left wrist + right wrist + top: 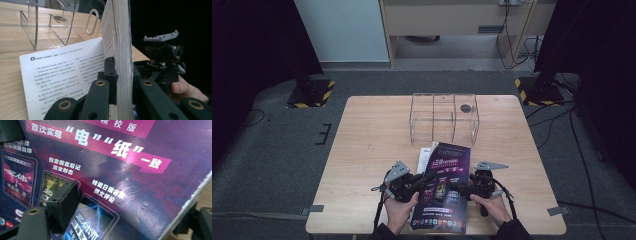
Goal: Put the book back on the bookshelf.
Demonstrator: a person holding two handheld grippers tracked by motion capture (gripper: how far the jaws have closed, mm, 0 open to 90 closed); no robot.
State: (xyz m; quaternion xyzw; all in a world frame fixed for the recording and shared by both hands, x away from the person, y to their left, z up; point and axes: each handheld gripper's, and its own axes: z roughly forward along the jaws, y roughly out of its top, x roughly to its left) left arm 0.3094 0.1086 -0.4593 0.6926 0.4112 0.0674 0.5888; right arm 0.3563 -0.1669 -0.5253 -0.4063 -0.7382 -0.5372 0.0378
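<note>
High view: one tabletop (362,130), one clear divider rack (444,117) at its far middle, one purple magazine (447,185) near the front edge. Two tongs, left tongs (419,182) and right tongs (464,189), each pinching the magazine's sides.

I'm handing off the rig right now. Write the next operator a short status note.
Left claw: shut on the magazine's page edge, near the table's front edge.
Right claw: clamped on the magazine, one finger on the purple cover, the other under the far edge.
A loose printed sheet lies flat beside the magazine.
The clear acrylic rack stands farther back, its slots empty.
Done: magazine gripped by both claws.
Left: probably slot it into the rack.
</note>
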